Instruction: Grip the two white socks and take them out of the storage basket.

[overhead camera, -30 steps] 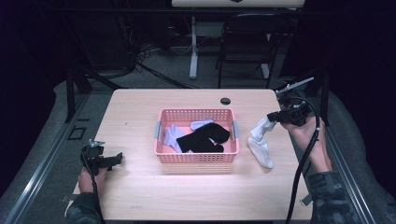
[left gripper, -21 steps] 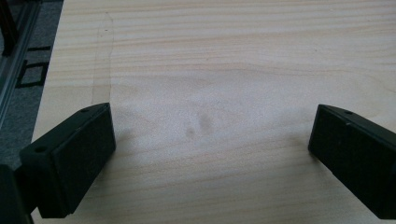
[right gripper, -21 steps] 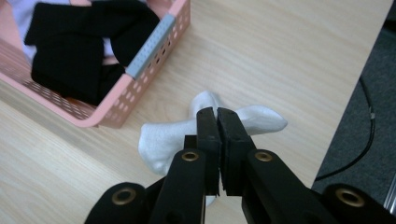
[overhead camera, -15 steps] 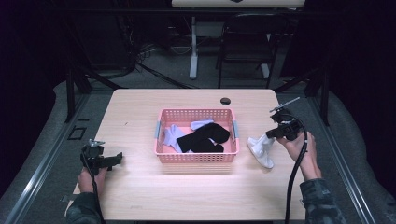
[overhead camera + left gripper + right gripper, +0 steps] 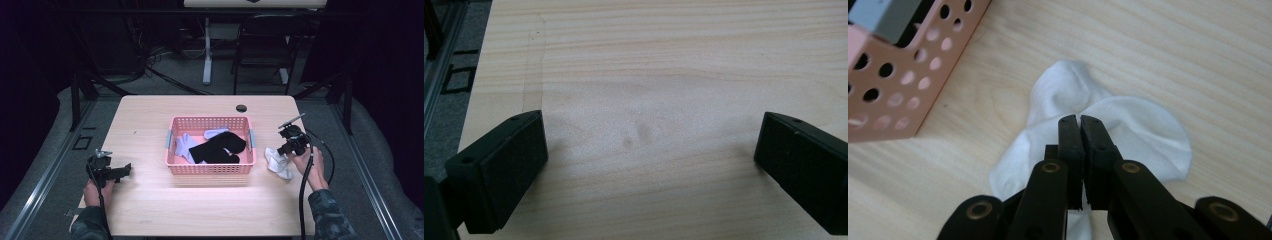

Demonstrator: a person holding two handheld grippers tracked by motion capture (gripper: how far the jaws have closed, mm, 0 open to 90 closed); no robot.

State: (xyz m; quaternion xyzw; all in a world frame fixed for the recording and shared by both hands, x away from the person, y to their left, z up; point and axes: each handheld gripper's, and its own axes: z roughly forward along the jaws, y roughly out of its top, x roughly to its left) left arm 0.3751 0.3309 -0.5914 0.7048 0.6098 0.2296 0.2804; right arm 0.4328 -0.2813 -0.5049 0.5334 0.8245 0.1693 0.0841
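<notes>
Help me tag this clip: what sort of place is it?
Probably a lab or recording studio: a bare wooden table on dark flooring, cables and stands behind it, and a pink basket of socks set out for gripper work.

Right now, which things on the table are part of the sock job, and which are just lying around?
Part of the job:
- crumpled white sock on the table, pinched by the right gripper
- pink perforated plastic basket
- black sock and pale lavender socks inside the basket

Just lying about:
- small round black disc behind the basket
- left gripper, open, holding nothing
</notes>
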